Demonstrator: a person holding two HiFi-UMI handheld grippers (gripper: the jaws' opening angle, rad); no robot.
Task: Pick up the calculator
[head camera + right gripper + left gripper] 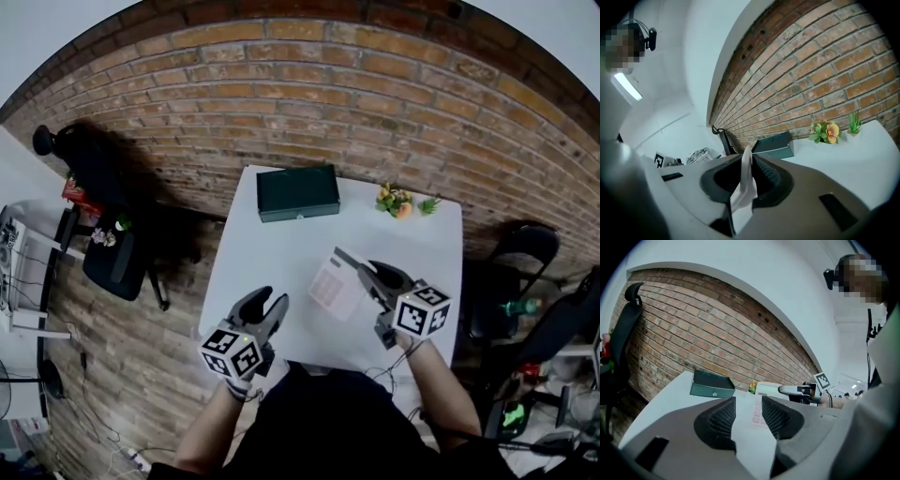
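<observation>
The calculator (333, 284) is a flat white slab with pale pink keys, tilted above the white table (281, 234). My right gripper (363, 274) is shut on its right edge. In the right gripper view the calculator (746, 185) stands edge-on, pinched between the dark pads. My left gripper (265, 307) is open and holds nothing, low at the table's front left, apart from the calculator. Its own view looks between its spread jaws (747, 408) at the calculator (757, 414) and the right gripper (797, 391) beyond.
A dark green box (298, 192) lies at the table's back edge, with a small bunch of artificial flowers (401, 201) to its right. A brick wall runs behind. A black office chair (103, 239) stands left of the table, another chair (525, 248) on the right.
</observation>
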